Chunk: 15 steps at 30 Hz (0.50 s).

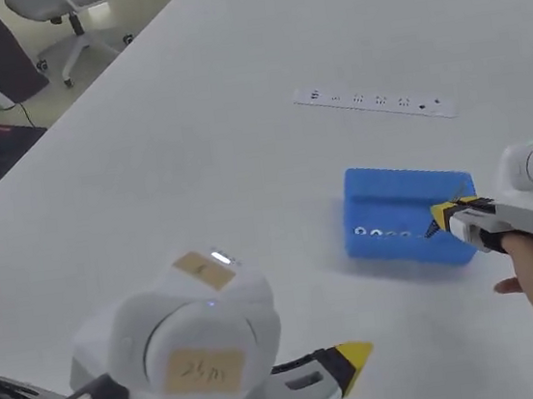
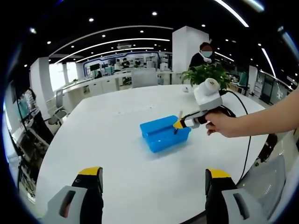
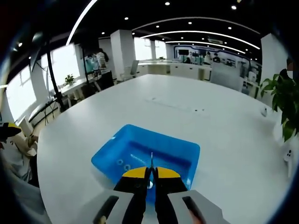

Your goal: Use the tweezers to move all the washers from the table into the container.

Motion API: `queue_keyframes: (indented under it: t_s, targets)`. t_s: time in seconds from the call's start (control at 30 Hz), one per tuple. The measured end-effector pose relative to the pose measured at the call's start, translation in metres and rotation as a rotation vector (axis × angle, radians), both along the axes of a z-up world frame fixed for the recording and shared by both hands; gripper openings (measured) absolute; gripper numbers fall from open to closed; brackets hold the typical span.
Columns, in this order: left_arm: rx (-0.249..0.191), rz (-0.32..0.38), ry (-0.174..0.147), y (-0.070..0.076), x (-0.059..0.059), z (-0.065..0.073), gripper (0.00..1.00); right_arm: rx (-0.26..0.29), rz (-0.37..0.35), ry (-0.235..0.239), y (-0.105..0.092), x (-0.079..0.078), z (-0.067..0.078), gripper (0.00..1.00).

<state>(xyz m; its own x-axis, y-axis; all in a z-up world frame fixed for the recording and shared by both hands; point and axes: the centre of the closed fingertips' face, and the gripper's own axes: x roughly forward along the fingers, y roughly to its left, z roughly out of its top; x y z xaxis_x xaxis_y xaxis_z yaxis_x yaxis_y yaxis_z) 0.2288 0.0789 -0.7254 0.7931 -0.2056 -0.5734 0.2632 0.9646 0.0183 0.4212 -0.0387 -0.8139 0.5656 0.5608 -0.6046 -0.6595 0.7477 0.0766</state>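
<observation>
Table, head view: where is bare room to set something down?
Bare: the table left of the blue container and power strip, and the gap between them. Crowded: the container's right end, where the right claw holds tweezers, and the near edge by the left claw.

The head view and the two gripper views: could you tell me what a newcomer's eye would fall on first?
The bright blue container stands out on the plain white table, with a few washers lying on its floor. The right gripper hangs over it, jaws shut on thin tweezers that point down into it. The left gripper is open above the near side of the table.
</observation>
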Motion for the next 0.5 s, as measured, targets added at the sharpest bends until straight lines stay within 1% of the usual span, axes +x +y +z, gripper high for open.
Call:
queue_keyframes:
  t_s: [0.1,0.27,0.37,0.43,0.5]
  targets:
    - [-0.002,0.004,0.003,0.0009,-0.0003,-0.0011,0.93,-0.001,0.007,-0.012,0.0009,-0.0009,0.0000,0.01]
    - [-0.006,0.007,0.006,0.0011,-0.0006,-0.0025,0.93,-0.005,0.015,-0.016,0.0017,0.0004,0.0003,0.02]
    - [-0.004,0.006,0.006,0.0012,-0.0005,-0.0024,0.93,-0.002,0.017,-0.009,0.0024,0.0003,0.0004,0.02]
    - [-0.006,0.008,0.004,0.0013,-0.0004,-0.0018,0.93,0.001,0.013,0.003,0.0027,-0.0001,0.0006,0.02]
    - [-0.006,0.009,0.000,0.0018,-0.0004,-0.0007,0.93,0.005,0.013,0.001,0.0030,-0.0002,0.0022,0.02]
